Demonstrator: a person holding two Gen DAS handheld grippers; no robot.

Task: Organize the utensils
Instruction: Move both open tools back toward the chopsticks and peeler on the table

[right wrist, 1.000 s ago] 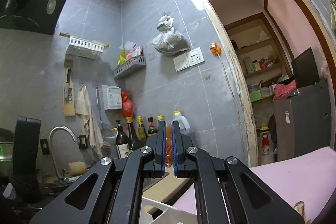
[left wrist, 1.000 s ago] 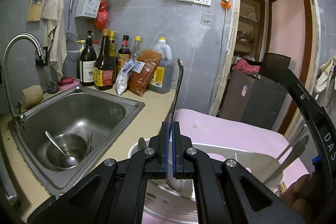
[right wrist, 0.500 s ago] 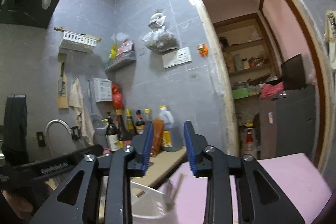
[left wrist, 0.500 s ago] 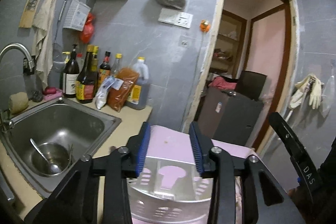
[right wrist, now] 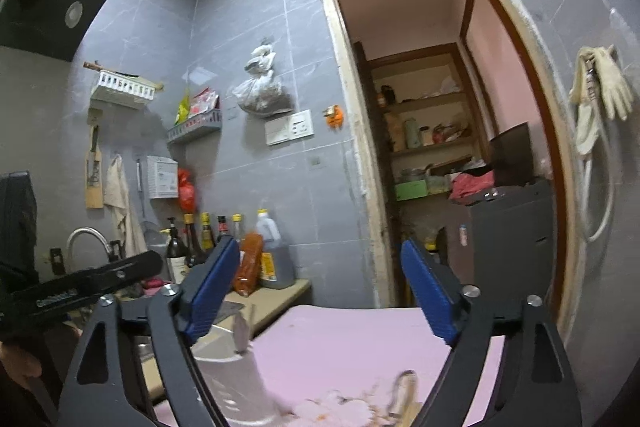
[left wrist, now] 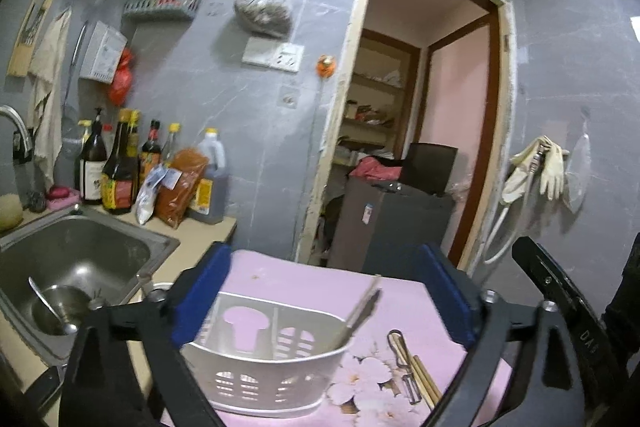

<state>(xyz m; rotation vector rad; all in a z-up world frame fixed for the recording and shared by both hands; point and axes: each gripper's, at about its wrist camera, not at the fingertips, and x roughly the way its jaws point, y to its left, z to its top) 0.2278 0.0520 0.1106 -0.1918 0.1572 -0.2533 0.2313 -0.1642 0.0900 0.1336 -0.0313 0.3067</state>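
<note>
While both claws spread wider, I see a metal utensil (left wrist: 360, 311) leaning in the white caddy (left wrist: 264, 371), its long axis tilted, handle pointing up and to the right over the rim. The caddy sits on the pink bench (left wrist: 320, 279). Just right of it a peeler (left wrist: 404, 363) and chopsticks (left wrist: 426, 381) lie flat, pointing near to far. My left claw (left wrist: 328, 291) frames the caddy, gripping nothing. My right claw (right wrist: 320, 295) holds nothing. Far left is the sink (left wrist: 80, 255).
</note>
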